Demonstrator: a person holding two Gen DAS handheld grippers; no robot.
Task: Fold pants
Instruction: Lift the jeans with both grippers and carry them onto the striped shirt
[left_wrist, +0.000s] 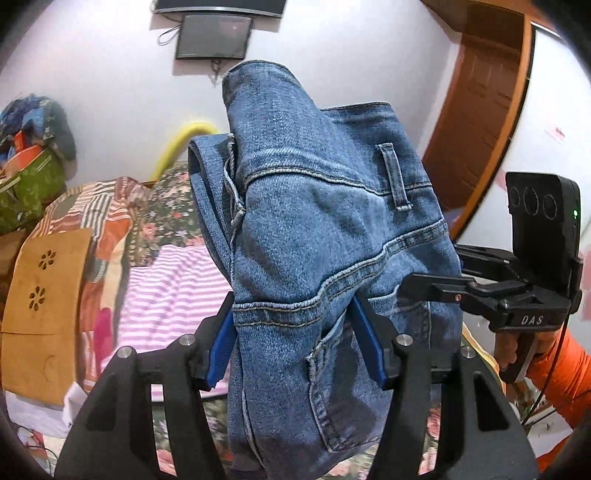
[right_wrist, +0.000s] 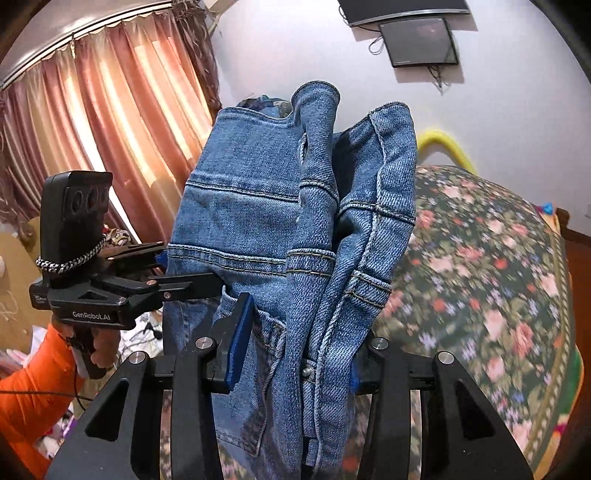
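Note:
Bunched blue jeans (left_wrist: 314, 221) hang in the air above the bed, held between both grippers. In the left wrist view my left gripper (left_wrist: 291, 310) has its blue pads (left_wrist: 221, 343) pressed on the denim near a back pocket seam. My right gripper (left_wrist: 436, 288) comes in from the right and bites the same bundle. In the right wrist view the jeans (right_wrist: 258, 221) show waistband seams and a rivet, and my right gripper (right_wrist: 299, 332) is shut on them. My left gripper (right_wrist: 192, 273) clamps their left edge. An orange sleeve (right_wrist: 26, 398) holds it.
A floral bedspread (right_wrist: 480, 277) lies below. A pink striped cloth (left_wrist: 173, 295) and a tan perforated board (left_wrist: 44, 295) sit at the left, with piled clothes (left_wrist: 33, 147) behind. Curtains (right_wrist: 92, 129), a wall screen (left_wrist: 214, 37) and a wooden door (left_wrist: 480, 110) ring the room.

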